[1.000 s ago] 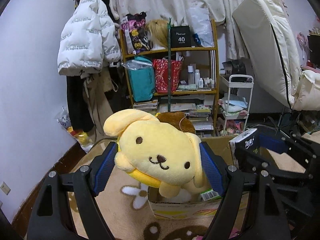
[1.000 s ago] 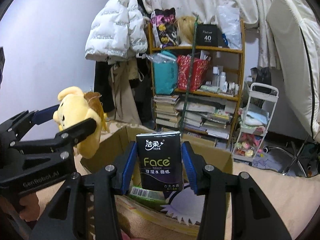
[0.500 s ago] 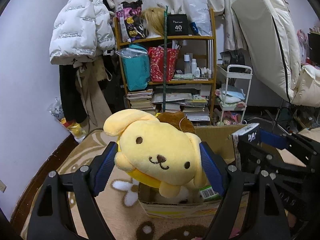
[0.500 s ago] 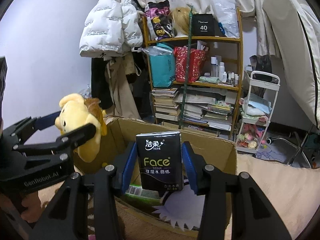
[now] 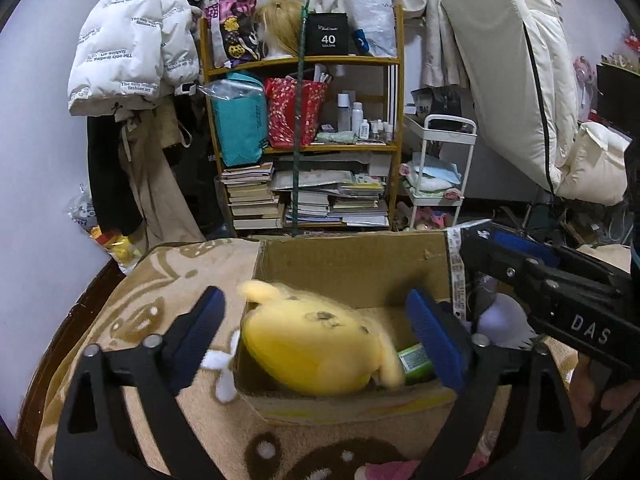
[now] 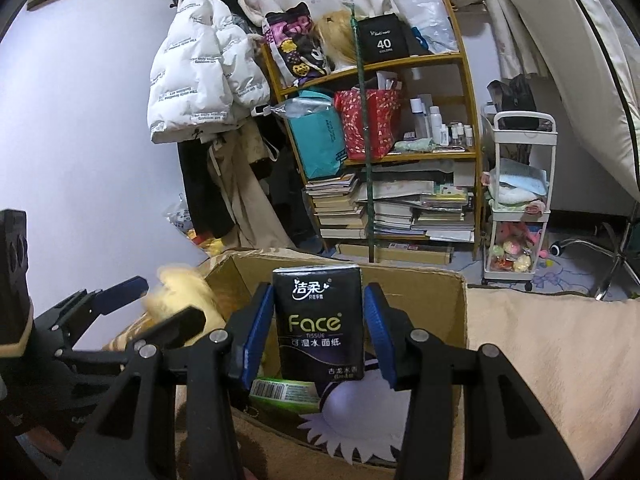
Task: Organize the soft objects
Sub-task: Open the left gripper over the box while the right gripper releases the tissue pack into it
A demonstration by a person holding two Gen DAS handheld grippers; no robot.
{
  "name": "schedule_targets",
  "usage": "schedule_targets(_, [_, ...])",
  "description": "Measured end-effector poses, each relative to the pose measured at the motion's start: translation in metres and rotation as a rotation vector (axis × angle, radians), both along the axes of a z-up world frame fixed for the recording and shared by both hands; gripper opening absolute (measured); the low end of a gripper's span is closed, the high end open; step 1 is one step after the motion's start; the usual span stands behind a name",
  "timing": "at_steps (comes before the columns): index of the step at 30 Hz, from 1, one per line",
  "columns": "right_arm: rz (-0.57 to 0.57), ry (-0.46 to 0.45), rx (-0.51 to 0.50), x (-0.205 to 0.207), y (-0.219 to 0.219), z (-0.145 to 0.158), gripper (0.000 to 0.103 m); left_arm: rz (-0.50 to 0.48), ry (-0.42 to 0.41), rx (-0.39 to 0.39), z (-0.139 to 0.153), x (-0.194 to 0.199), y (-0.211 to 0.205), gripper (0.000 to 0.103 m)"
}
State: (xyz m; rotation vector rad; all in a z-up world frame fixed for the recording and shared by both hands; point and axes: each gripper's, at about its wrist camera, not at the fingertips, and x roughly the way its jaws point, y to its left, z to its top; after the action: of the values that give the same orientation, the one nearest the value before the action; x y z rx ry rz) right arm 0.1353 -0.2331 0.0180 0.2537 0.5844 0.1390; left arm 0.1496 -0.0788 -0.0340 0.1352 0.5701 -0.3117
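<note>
— What do we have in the cardboard box [image 5: 352, 264] right now?

— We see the yellow plush dog [image 5: 316, 344], blurred, lying in its near left part. Beside it is a green packet [image 5: 416, 360] with a barcode, and to the right a pale purple soft toy [image 6: 356, 404] with a jagged white fringe. The box sits open on a beige patterned blanket [image 5: 168, 280].

— And our left gripper [image 5: 316, 336]?

— Its jaws have just been opening. They stand wide apart, one blue pad on each side of the dog, and neither pad presses on it.

— What about our right gripper [image 6: 318, 332]?

— It is clamped on a black tissue pack [image 6: 318, 324], held upright above the box's open top, over the purple toy and the green packet.

— Anything else holding things nearby?

— Behind the box we see a wooden shelf [image 5: 300, 60] packed with bags, bottles and stacked books, and a white trolley [image 6: 520, 200] whose tiers hold folded cloth and small soft toys.
</note>
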Motion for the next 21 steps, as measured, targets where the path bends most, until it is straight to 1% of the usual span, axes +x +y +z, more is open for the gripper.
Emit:
schedule_targets(2, [-0.001, 0.004, 0.001, -0.001, 0.0, 0.001, 0.052, 0.005, -0.006, 0.008, 0.0, -0.002, -0.001, 0.096])
schedule_targets(4, [-0.009, 0.004, -0.004, -0.001, -0.001, 0.001, 0.057, 0.003, -0.007, 0.024, 0.0, -0.004, -0.003, 0.097])
schedule_targets(8, [-0.029, 0.006, -0.001, -0.005, -0.004, 0.003, 0.06, 0.016, -0.007, 0.053, 0.0, -0.01, -0.002, 0.1])
schedule_targets(10, [-0.045, 0.008, -0.008, -0.008, -0.005, 0.005, 0.07, 0.022, 0.004, 0.053, 0.0, -0.012, 0.0, 0.1])
schedule_targets(14, [-0.07, 0.023, -0.025, -0.014, -0.008, 0.006, 0.08, 0.041, 0.015, 0.048, 0.003, -0.018, 0.007, 0.1])
schedule_targets(16, [-0.075, 0.032, -0.024, -0.019, -0.01, 0.008, 0.087, 0.05, 0.017, 0.048, 0.005, -0.022, 0.009, 0.1])
schedule_targets(18, [-0.08, 0.038, -0.018, -0.023, -0.012, 0.01, 0.09, 0.058, 0.017, 0.051, 0.008, -0.028, 0.011, 0.1])
schedule_targets(21, [-0.087, 0.046, 0.008, -0.03, -0.015, 0.015, 0.092, 0.063, 0.019, 0.053, 0.01, -0.037, 0.013, 0.1])
